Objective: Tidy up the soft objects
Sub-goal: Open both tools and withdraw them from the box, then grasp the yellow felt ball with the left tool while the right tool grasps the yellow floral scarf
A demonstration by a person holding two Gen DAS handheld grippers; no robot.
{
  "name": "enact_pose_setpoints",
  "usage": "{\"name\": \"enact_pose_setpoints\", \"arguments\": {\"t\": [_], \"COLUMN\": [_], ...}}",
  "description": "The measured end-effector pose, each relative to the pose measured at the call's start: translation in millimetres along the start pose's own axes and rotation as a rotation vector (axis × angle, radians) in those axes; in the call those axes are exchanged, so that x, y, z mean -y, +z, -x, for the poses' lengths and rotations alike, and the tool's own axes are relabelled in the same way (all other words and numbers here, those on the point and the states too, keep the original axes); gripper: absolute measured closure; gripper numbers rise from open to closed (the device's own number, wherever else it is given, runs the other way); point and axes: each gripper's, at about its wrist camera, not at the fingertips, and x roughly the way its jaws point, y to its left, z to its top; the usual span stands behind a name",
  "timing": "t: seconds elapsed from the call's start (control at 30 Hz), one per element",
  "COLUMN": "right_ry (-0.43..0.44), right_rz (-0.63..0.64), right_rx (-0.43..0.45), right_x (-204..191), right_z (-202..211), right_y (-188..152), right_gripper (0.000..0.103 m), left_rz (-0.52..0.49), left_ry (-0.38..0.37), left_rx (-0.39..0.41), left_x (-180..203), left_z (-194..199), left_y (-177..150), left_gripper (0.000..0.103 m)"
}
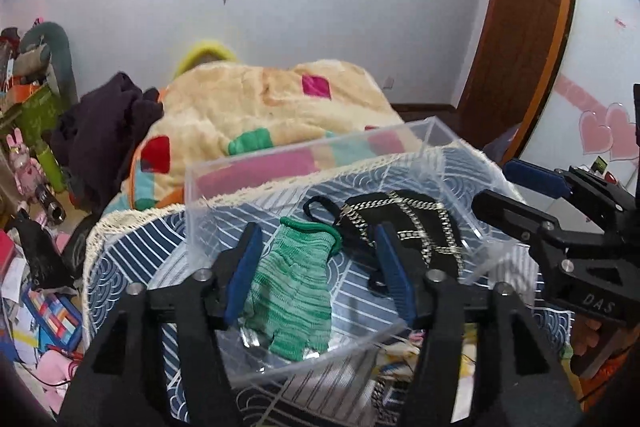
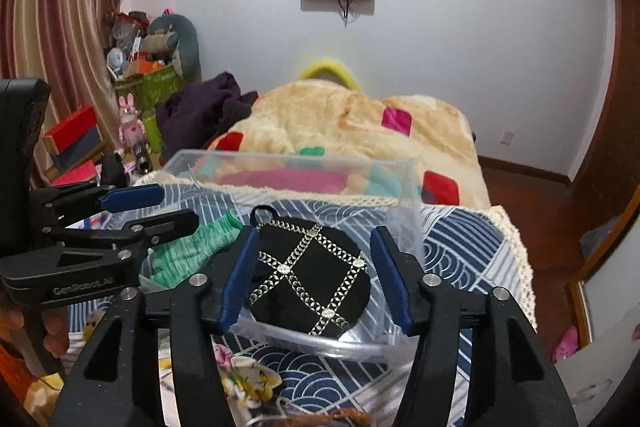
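A clear plastic box (image 1: 404, 133) stands on the bed and also shows in the right wrist view (image 2: 408, 187). Inside it lie a green knit glove (image 1: 294, 291) and a black round pouch with silver chain trim (image 1: 404, 219). My left gripper (image 1: 316, 239) is open and empty, with its fingers hanging over the glove. My right gripper (image 2: 314, 243) is open and empty above the pouch (image 2: 310, 281). The glove (image 2: 188, 251) lies left of the pouch. Each gripper also shows in the other's view, the right one (image 1: 532, 195) and the left one (image 2: 160, 207).
The box sits on a blue wave-patterned cloth (image 2: 460, 247) with lace edging. Behind it lies a beige blanket with coloured squares (image 1: 256, 107) and dark clothing (image 1: 108, 131). Toys and boxes crowd the floor at left (image 1: 28, 267). A wooden door (image 1: 524, 27) stands at right.
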Motion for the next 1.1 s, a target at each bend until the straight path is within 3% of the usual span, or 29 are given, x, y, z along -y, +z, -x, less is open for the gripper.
{"name": "enact_pose_setpoints", "arguments": {"t": [0.03, 0.13, 0.33, 0.57, 0.93, 1.1], "right_ry": [-0.002, 0.002, 0.029, 0.073, 0.146, 0.168], "right_rz": [-0.004, -0.020, -0.009, 0.004, -0.007, -0.019], "right_rx": [0.013, 0.069, 0.099, 0.062, -0.062, -0.111], "right_x": [0.2, 3.1, -1.9, -13.5, -35.7, -39.9], "right_z": [3.5, 22.1, 44.1, 44.6, 6.7, -10.5], "right_y": [1.8, 3.2, -3.1, -25.4, -57.5, -65.7], "right_gripper": [0.034, 0.023, 0.021, 0.021, 0.021, 0.024], "left_rz": [-0.007, -0.023, -0.039, -0.030, 0.035, 0.037], "left_ry": [0.004, 0.012, 0.034, 0.063, 0.091, 0.083], "left_rx": [0.016, 0.063, 0.110, 0.081, -0.049, -0.086], "left_x": [1.2, 4.0, 3.5, -8.6, -32.5, -32.2], "left_z": [7.7, 33.7, 73.2, 87.0, 57.4, 47.0], "left_y": [-0.3, -1.8, -15.1, -50.1, -112.2, -129.0], "left_gripper": [0.036, 0.026, 0.011, 0.010, 0.010, 0.021]}}
